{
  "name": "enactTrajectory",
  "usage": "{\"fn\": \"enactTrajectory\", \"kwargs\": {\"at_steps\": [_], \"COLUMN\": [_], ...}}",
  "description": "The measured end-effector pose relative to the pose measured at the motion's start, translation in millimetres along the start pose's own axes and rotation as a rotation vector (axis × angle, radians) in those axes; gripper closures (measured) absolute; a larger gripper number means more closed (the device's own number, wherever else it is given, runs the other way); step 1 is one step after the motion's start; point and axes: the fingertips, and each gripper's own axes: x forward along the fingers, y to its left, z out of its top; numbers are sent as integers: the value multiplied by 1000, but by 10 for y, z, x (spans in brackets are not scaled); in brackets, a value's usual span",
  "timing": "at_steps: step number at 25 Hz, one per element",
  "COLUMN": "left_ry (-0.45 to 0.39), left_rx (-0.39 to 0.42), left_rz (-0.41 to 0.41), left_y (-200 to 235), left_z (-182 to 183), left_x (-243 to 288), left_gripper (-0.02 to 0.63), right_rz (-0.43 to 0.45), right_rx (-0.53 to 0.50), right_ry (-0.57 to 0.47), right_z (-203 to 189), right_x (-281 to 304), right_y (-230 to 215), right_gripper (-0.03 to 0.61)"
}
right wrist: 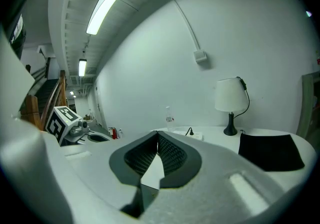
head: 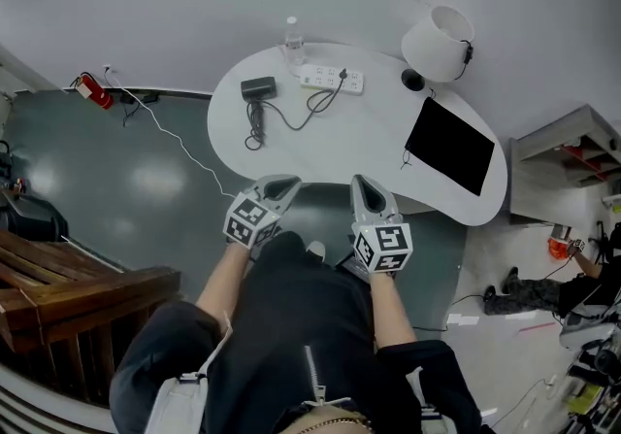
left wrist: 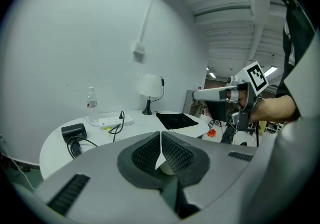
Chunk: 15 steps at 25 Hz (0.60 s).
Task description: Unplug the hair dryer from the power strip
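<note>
Head view, left to right. Dark wooden slatted furniture [head: 68,291] sits at the lower left on a glossy grey-green floor [head: 146,180]. A red canister [head: 92,89] lies by the wall, and a thin white cable [head: 184,146] trails from there across the floor.

The white bench [head: 369,131] has a smooth top and a rounded, bean-like outline.
- Hair dryer [head: 258,87]: small black boxy body at the bench's far left.
- Black cord [head: 254,136]: bunched just in front of the hair dryer, then runs right in a loose curve.
- Clear plastic water bottle [head: 292,34]: upright at the far edge.
- White oblong power strip [head: 332,80]: just beside the bottle. The cord's black plug [head: 342,75] is seated in it.
- Lamp [head: 439,42]: white drum shade on a black base, further right.
- Flat matte black rectangular mat [head: 449,145]: near the right edge.

Left gripper [head: 283,183]: grey shell with a marker cube, over the near bench edge. Its ribbed black fingers are pressed together with nothing between them.

Right gripper [head: 364,180]: alongside the left one, with the same shell and ribbed fingers, together and empty. Both grippers are well apart from the power strip.
</note>
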Motion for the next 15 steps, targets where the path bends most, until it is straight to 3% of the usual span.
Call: {"fn": "enactTrajectory", "kwargs": {"at_steps": [4,15], "left_ry": [-50,-29], "left_rx": [-17,14], "left_rz": [7,-3], "left_y": [56,513], "left_z": [138,335], "left_x": [108,653], "left_gripper": [598,598], "right_rz": [3,-22], "right_rx": [-5,-6], "right_ry": [17,40], "right_z": [-9,113], "right_x": [72,451], "right_y": [-150,-613], "right_gripper": [577,577]}}
